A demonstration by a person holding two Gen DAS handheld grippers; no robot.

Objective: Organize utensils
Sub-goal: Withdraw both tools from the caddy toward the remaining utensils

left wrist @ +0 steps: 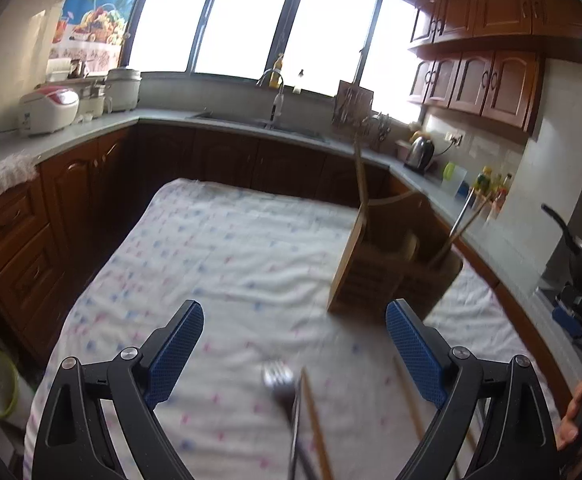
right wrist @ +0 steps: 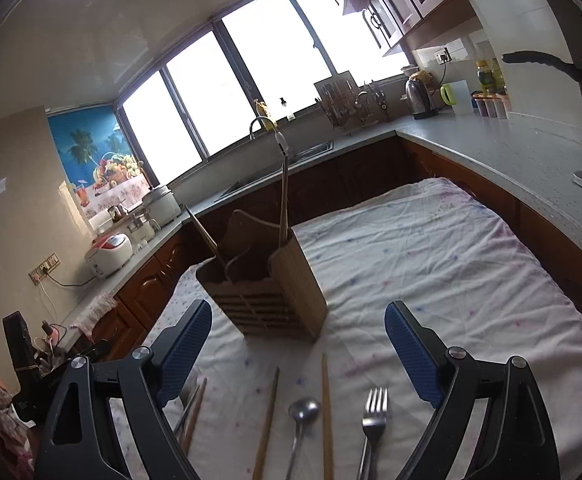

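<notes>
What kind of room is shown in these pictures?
Most likely a home kitchen: a sink with a faucet under the windows, wooden cabinets on the wall, and a rice cooker and kettle on the counter.

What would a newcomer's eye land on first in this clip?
Probably the slatted wooden utensil holder standing on the white patterned tablecloth, with chopsticks already poking out. Next, the loose metal fork, metal spoon and wooden chopsticks lying in front of the open right gripper.
</notes>
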